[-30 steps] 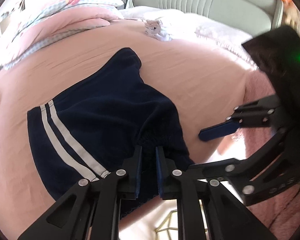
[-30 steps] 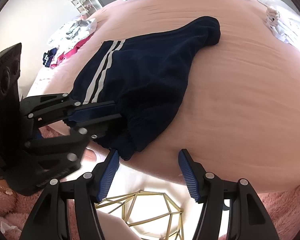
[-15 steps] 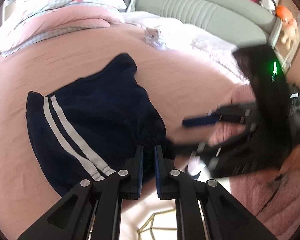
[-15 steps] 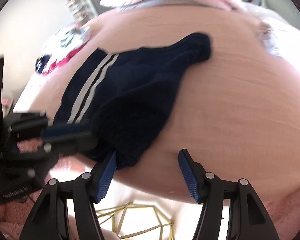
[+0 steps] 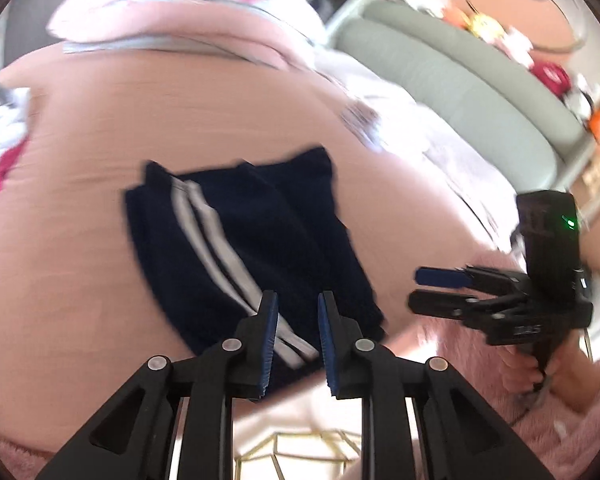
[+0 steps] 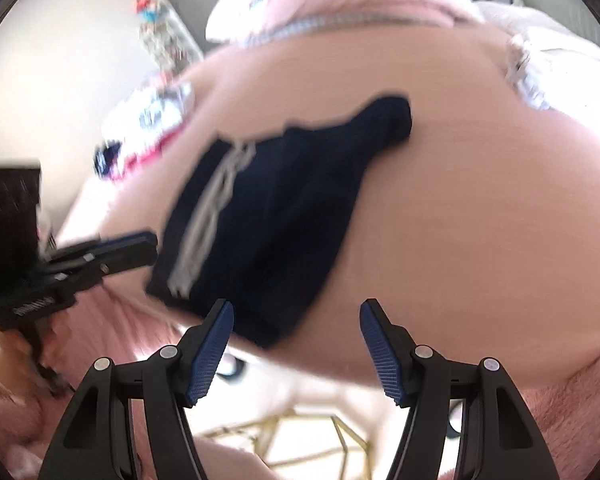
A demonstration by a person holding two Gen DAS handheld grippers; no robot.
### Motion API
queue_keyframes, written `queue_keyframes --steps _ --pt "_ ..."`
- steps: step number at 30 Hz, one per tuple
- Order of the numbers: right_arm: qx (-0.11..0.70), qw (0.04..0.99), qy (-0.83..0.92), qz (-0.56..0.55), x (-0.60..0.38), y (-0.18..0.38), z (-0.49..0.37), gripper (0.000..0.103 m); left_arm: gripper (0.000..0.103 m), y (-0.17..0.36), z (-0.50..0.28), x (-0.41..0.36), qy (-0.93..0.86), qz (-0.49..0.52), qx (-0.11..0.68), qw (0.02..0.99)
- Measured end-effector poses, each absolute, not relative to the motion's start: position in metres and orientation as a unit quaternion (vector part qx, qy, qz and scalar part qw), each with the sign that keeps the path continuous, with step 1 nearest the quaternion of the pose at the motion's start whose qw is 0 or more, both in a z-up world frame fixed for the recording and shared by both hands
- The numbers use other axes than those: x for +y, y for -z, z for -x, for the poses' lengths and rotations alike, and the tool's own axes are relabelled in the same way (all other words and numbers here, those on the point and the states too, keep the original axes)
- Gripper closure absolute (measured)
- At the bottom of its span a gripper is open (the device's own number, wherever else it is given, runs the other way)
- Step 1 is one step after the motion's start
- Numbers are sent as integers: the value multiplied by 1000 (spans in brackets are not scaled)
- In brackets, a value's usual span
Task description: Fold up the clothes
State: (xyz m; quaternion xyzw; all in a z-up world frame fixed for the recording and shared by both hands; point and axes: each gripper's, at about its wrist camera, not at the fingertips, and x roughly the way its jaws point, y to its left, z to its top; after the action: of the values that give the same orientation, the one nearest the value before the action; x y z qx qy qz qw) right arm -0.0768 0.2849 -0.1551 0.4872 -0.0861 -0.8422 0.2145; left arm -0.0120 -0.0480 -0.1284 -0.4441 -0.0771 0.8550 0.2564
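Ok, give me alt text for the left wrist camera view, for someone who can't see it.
Folded navy shorts with two white side stripes lie on a pink bedspread, just beyond the left claw, whose jaws have just been opening and hold nothing. The right claw hangs open at the right edge, above pink fluffy fabric, with a grey-green headboard behind.

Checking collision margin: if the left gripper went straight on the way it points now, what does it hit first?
Most likely the navy shorts: the left gripper, jaws just opened with nothing pinched, points at their near striped edge on the pink bedsheet. Depth is unclear through blur.
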Motion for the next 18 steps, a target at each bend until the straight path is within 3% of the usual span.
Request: queue_keyframes --steps 5,11,18 --pt "1 176 830 -530 250 185 102 39 85 162 30 -33 -837 509 -22 200" --pt "-38 161 809 -564 273 200 88 39 83 177 38 -56 -832 543 -29 111" --pt "-71 178 832 -521 274 162 131 39 83 151 110 -28 -863 477 -20 164"
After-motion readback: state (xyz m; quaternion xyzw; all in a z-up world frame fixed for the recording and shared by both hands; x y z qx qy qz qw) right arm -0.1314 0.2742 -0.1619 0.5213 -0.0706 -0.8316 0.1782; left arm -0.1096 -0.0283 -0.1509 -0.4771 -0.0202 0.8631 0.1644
